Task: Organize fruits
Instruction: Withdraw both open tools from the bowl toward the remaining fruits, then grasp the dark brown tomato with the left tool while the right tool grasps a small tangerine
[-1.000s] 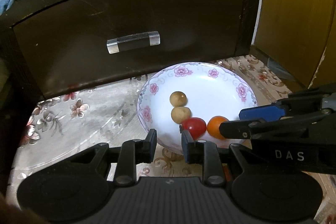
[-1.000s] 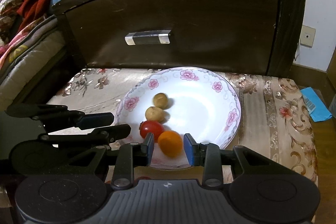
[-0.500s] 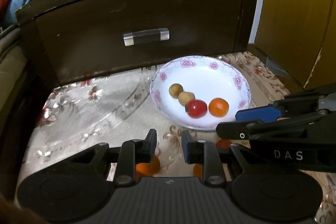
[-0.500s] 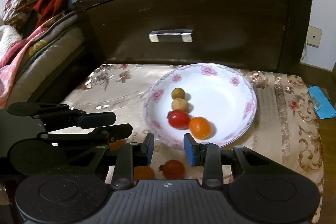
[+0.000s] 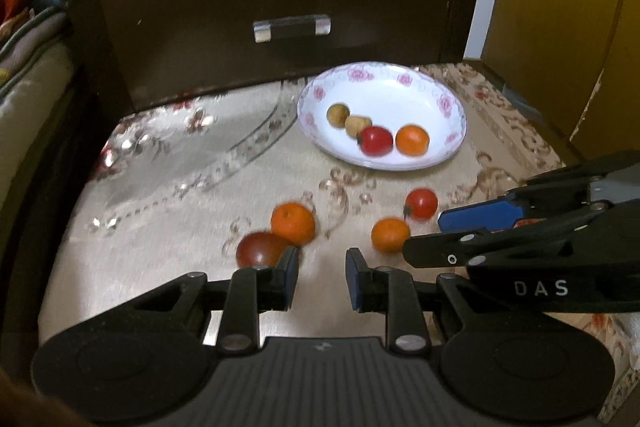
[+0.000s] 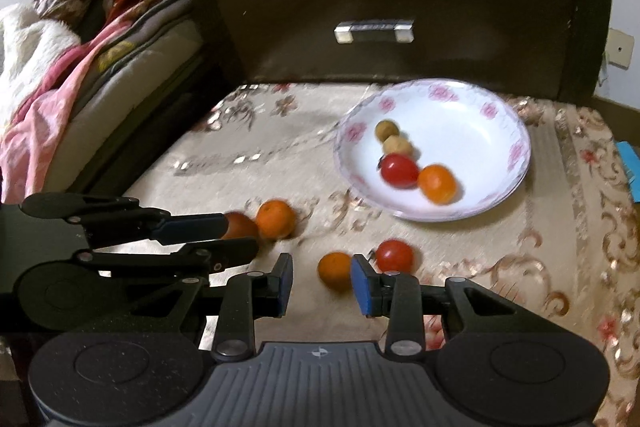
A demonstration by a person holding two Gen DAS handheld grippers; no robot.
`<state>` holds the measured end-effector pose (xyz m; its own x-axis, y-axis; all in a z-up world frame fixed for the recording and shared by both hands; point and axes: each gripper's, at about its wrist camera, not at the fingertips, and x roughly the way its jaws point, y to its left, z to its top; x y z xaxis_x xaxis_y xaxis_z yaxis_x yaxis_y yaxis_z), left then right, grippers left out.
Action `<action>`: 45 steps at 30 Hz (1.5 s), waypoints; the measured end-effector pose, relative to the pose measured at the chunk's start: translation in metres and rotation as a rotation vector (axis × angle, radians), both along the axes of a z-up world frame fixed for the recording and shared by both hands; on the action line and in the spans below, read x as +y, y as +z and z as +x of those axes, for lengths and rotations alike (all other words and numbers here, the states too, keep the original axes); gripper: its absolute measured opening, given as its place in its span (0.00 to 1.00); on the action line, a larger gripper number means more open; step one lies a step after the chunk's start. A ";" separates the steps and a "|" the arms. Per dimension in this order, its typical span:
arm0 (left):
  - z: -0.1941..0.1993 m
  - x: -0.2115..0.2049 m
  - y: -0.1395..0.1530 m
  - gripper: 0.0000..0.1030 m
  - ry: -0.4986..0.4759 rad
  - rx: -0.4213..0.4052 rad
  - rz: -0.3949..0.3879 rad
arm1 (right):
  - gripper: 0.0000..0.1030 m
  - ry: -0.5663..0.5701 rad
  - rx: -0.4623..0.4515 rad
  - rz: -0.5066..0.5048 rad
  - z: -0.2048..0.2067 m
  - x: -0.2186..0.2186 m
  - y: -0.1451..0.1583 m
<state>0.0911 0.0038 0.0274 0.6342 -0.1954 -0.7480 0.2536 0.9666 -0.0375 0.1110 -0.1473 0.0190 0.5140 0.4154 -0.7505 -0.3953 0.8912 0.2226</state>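
Two hand-held grippers hang over the tabletop (image 6: 500,235), both released and holding nothing: the left hand-held gripper (image 5: 322,269) with its jaws parted above bare cloth, the right hand-held gripper (image 6: 322,279) with its jaws spread wider. Four fruits lie loose on the cloth. Nearest the right hand-held gripper, a small orange (image 6: 335,270) sits just ahead of its gap, close to its right finger, with a red tomato (image 6: 395,255) just beyond that finger. Just ahead of the left hand-held gripper's left finger lies a dark red tomato (image 5: 262,249), touching a larger orange (image 5: 293,222) behind it. Farther off, ahead and to the right of both tools, the flowered plate (image 6: 504,131) carries four more: two brown longans, as they seem (image 6: 387,129), one red tomato (image 6: 399,170) and one orange (image 6: 437,183). The sorting looks about half done, and the step in hand appears to be picking the next loose fruit. For the right tool that would mean easing forward until the small orange sits squarely between the jaws, then clenching gently, since a round fruit may roll away.
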 end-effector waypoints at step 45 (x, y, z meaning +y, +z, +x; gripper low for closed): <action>0.046 0.023 -0.048 0.48 0.065 0.075 0.005 | 0.35 0.014 0.101 0.014 0.025 0.001 -0.044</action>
